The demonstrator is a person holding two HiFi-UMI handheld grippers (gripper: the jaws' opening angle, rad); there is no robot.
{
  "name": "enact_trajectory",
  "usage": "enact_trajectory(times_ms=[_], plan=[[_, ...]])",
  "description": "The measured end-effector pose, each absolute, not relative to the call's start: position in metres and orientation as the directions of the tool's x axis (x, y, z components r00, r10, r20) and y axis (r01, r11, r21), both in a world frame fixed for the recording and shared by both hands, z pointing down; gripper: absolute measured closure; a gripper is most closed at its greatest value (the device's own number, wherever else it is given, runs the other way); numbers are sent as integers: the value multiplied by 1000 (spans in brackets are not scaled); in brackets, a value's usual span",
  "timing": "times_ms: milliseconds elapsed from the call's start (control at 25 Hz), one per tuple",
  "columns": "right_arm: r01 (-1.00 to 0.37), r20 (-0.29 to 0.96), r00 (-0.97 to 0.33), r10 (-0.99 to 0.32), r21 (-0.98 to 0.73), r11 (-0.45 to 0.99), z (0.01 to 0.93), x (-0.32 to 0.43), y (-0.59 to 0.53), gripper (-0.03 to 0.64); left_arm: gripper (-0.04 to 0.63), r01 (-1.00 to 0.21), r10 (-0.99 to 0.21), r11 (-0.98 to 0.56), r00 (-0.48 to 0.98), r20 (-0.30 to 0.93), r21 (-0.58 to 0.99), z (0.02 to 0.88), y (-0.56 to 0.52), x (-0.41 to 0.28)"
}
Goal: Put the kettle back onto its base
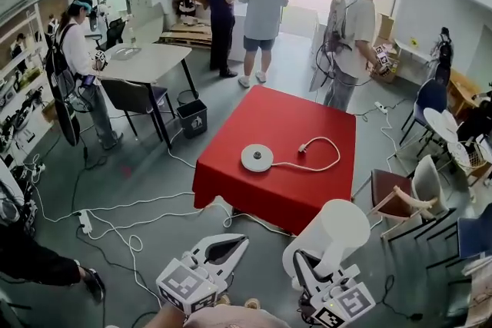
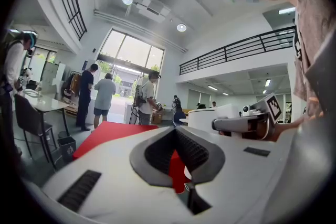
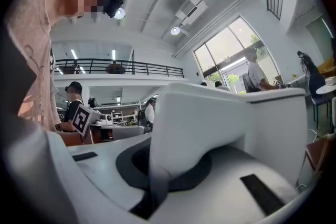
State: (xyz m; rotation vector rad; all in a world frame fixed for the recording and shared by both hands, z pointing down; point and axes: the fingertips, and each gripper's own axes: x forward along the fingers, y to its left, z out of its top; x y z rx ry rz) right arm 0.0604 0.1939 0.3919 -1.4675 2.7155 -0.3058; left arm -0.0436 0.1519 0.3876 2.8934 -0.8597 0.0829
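The white kettle (image 1: 332, 236) hangs low at the front right, short of the red table (image 1: 307, 115). My right gripper (image 1: 314, 266) is shut on its handle. In the right gripper view the kettle (image 3: 226, 123) fills the middle, its handle running down between the jaws of that gripper (image 3: 157, 165). The round white base (image 1: 257, 157) lies on the table near its front left, and its white cord (image 1: 321, 157) loops off to the right. My left gripper (image 1: 240, 241) hovers beside the kettle, shut and holding nothing; in its own view the gripper (image 2: 176, 131) points at the red table (image 2: 105, 134).
Cables and a power strip (image 1: 84, 221) trail over the floor at the left. Chairs (image 1: 400, 196) crowd the table's right side. A black bin (image 1: 192, 117) and a white desk (image 1: 150, 61) stand at the left. Several people stand beyond the table.
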Motion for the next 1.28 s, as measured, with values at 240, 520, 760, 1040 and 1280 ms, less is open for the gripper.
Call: enact_trajectory(times_ms=[240, 520, 760, 1040, 1280], plan=[[-815, 65, -566, -822, -191, 546, 394, 65, 202, 597, 609, -554, -546, -824, 832, 94, 118, 390, 164, -30], [-814, 55, -570, -820, -168, 555, 395, 67, 203, 597, 609, -547, -543, -832, 837, 67, 90, 388, 171, -22], [-813, 49, -573, -818, -153, 561, 396, 69, 203, 597, 609, -572, -568, -816, 820, 63, 88, 385, 165, -29], [-821, 48, -560, -827, -170, 546, 394, 72, 192, 597, 609, -544, -540, -826, 839, 70, 145, 384, 155, -25], [-823, 48, -559, -828, -160, 546, 392, 74, 174, 597, 609, -550, -546, -828, 835, 70, 110, 392, 136, -30]])
